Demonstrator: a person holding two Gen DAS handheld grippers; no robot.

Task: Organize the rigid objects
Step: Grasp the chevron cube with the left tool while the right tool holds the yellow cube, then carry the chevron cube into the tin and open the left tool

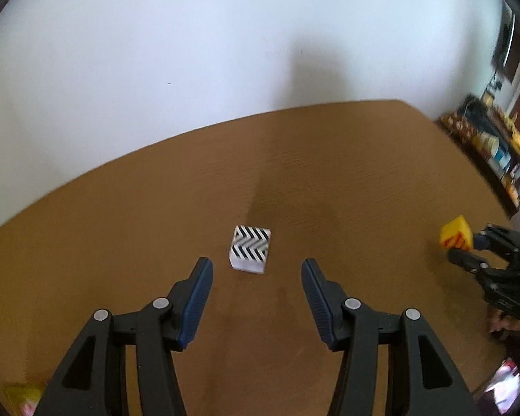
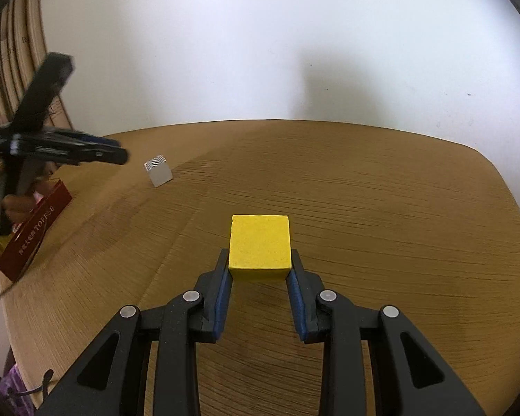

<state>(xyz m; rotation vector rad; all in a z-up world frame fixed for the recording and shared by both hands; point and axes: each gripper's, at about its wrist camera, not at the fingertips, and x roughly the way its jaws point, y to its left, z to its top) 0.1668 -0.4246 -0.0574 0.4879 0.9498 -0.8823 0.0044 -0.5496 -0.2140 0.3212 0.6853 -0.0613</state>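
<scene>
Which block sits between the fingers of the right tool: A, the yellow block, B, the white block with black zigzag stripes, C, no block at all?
A: in the right wrist view the yellow block is pinched between the blue pads of the right tool, while the striped white block lies free on the table.

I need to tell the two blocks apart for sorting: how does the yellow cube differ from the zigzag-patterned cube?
The yellow cube is plain yellow on top; the zigzag cube is white with black chevrons on top. The yellow cube is clamped between the right gripper fingers; the zigzag cube sits free on the table, ahead of the open left gripper, untouched. Both are small, cube-shaped blocks.
</scene>
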